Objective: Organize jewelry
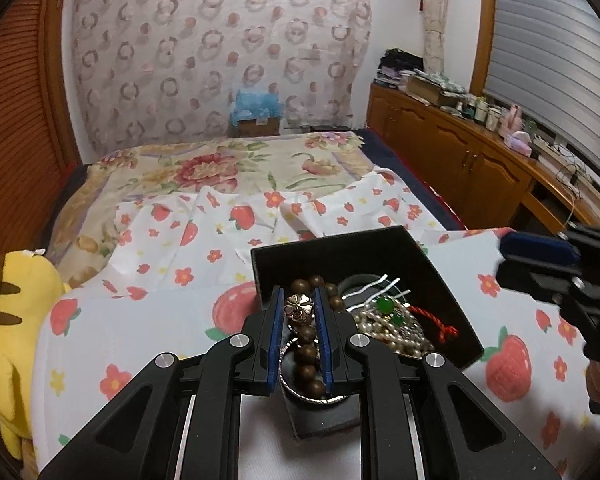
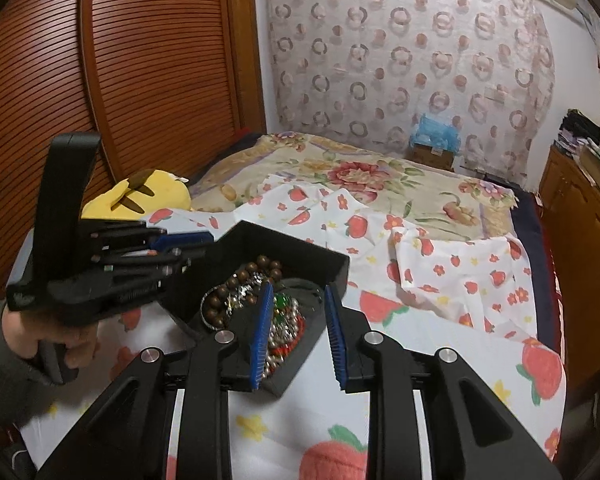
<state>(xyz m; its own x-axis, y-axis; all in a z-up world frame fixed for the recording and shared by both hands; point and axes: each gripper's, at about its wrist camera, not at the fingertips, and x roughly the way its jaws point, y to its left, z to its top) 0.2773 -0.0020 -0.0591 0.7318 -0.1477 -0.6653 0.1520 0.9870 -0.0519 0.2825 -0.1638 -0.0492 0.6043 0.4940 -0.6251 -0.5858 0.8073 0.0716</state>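
A black jewelry box (image 1: 452, 276) sits open on the strawberry-print sheet, also in the right wrist view (image 2: 300, 254). It holds a brown bead bracelet (image 1: 306, 350), a silver bangle (image 1: 300, 394), pearls (image 1: 392, 326), green stones (image 1: 387, 305), white hairpins (image 1: 374, 286) and a red cord (image 1: 436, 320). My left gripper (image 1: 299, 300) stands over the box, its blue pads close on either side of a metal flower charm (image 1: 299, 308); whether they grip it is unclear. My right gripper (image 2: 296, 292) is open and empty, hovering over the box; it also shows in the left wrist view (image 1: 540, 256).
The box rests on a bed with a strawberry-print sheet (image 1: 172, 248) and a floral blanket (image 1: 220, 164). A yellow plush toy (image 1: 12, 320) lies at the left edge. Wooden cabinets (image 1: 460, 152) with clutter run along the right. A slatted wooden wardrobe (image 2: 140, 60) stands left.
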